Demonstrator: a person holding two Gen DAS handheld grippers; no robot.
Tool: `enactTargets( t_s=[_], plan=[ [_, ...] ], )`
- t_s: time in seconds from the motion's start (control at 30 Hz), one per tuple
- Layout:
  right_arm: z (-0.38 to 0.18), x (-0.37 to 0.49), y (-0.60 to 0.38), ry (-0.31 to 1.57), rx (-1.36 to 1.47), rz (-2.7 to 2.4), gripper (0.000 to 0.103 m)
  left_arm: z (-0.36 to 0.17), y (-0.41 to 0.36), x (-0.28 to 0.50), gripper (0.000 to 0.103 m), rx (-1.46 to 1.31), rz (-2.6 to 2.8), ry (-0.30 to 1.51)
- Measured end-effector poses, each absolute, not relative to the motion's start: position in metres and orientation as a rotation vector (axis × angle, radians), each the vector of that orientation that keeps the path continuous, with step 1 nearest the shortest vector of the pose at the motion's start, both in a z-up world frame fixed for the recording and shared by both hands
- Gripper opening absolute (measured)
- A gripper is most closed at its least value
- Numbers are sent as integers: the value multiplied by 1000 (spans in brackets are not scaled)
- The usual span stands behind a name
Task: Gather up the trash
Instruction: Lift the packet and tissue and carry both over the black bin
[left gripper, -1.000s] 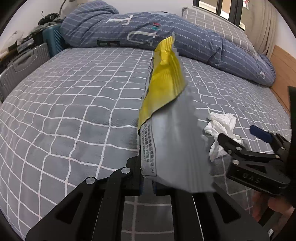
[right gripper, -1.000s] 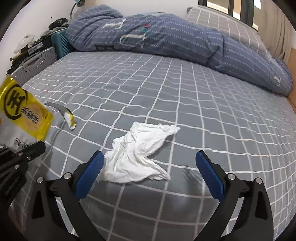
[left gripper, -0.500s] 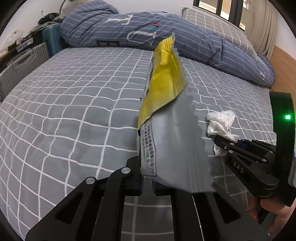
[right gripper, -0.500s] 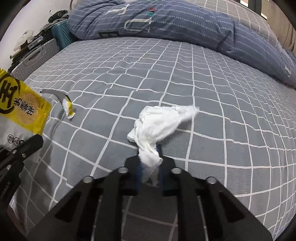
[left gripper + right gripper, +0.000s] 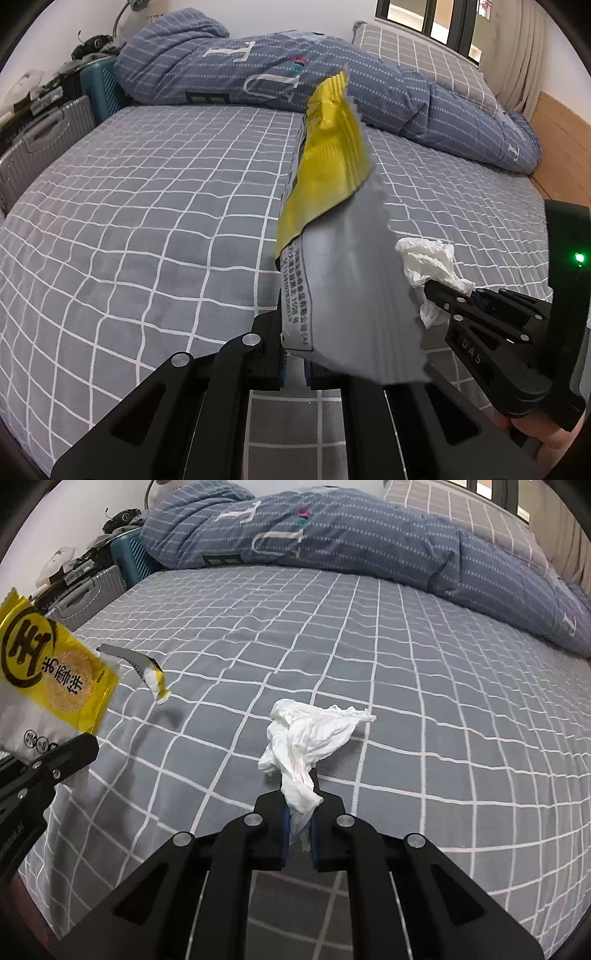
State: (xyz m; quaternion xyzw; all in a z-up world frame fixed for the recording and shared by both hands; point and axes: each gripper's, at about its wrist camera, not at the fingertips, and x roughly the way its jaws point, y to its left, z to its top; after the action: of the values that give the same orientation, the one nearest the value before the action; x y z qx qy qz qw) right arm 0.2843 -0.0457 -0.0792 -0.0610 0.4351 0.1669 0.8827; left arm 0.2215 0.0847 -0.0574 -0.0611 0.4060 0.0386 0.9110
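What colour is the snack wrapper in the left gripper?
Yellow and silver-grey snack wrapper; clearest in the left wrist view.

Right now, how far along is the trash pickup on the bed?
Both tongs are loaded: the left tongs are shut on the yellow snack wrapper, the right tongs on the crumpled tissue. A torn wrapper strip lies on the bedsheet. No bin is visible, so nothing looks binned.

My snack wrapper (image 5: 332,236) blocks the bed (image 5: 147,229) behind it in the left wrist view; its bottom edge vanishes between my left claw's (image 5: 295,369) pads. Print on the wrapper: too small to read. Tissue's (image 5: 310,738) lower end hidden inside my right claw (image 5: 299,830). Suitcases (image 5: 40,147) left of the bed: cut off by the frame edge. The torn strip (image 5: 147,668) beyond the wrapper: markings unreadable.
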Motion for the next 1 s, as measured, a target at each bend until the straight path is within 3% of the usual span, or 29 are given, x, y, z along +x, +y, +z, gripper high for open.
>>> enactTargets(
  t_s=[1.0],
  plan=[
    [-40, 177, -91, 827, -188, 304, 8, -50, 51, 142, 6, -138, 16, 840]
  ],
)
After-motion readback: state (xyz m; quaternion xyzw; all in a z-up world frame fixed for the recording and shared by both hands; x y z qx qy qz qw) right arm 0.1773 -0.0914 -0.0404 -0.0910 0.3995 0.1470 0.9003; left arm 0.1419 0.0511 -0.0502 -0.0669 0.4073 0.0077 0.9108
